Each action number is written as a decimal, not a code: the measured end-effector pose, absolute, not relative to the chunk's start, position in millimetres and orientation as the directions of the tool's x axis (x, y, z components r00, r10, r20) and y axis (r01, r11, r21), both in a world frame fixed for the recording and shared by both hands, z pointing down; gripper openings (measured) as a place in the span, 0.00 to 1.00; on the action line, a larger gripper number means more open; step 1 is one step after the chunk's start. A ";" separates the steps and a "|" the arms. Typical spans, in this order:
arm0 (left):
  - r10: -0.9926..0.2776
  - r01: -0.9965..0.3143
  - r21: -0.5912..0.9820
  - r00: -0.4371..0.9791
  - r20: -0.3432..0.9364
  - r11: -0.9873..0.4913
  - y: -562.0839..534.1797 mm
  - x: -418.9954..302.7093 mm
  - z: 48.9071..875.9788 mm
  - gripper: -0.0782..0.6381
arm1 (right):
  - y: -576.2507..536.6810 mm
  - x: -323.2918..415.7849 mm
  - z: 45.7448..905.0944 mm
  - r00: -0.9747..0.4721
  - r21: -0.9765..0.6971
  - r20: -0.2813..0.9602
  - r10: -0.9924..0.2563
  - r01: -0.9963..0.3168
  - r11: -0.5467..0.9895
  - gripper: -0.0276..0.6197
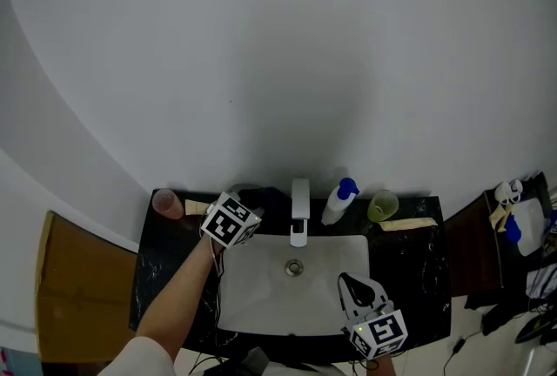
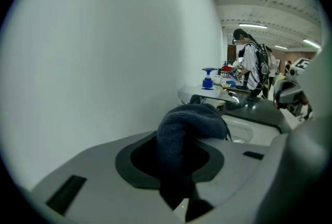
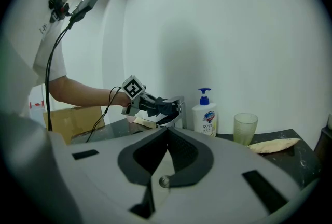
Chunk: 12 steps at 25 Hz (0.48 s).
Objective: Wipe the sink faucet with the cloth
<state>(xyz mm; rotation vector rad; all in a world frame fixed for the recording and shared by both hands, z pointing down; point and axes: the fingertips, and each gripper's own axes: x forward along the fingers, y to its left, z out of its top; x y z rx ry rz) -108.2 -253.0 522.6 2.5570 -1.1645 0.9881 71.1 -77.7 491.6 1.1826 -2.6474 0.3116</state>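
The chrome faucet stands at the back of the white sink; in the right gripper view the faucet shows just past my own jaws. My left gripper is shut on a dark blue cloth just left of the faucet. In the left gripper view the cloth bulges up between the jaws of the left gripper. From the right gripper view the cloth sits against the faucet's left side. My right gripper rests over the sink's front right, and its jaws meet with nothing between them.
On the dark counter behind the sink stand a soap pump bottle, a green cup, a pink cup and a beige item. A white wall rises close behind. A cardboard box is at the left.
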 end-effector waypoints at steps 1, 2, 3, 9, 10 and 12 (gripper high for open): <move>-0.599 -0.702 -0.120 0.491 0.633 -0.702 -247.6 -108.6 522.9 0.24 | -78.2 70.1 491.6 -0.652 -0.102 0.287 -0.702 -0.749 0.654 0.05; -0.577 -0.668 -0.129 0.511 0.637 -0.733 -240.0 -104.1 523.1 0.24 | -78.7 69.0 490.9 -0.654 -0.101 0.287 -0.700 -0.747 0.657 0.05; -0.555 -0.628 -0.142 0.532 0.639 -0.765 -232.3 -95.9 523.0 0.24 | -79.0 68.0 490.2 -0.655 -0.099 0.288 -0.698 -0.746 0.659 0.05; -0.534 -0.568 -0.165 0.579 0.616 -0.806 -229.3 -47.0 524.4 0.24 | -79.9 67.3 488.3 -0.649 -0.093 0.292 -0.703 -0.751 0.654 0.05; -0.548 -0.578 -0.176 0.569 0.613 -0.797 -233.5 -45.8 524.2 0.24 | -79.6 68.8 487.4 -0.645 -0.091 0.293 -0.706 -0.753 0.651 0.05; -0.574 -0.594 -0.200 0.548 0.609 -0.779 -239.5 -49.4 523.6 0.24 | -78.4 72.9 486.0 -0.638 -0.088 0.295 -0.711 -0.760 0.644 0.05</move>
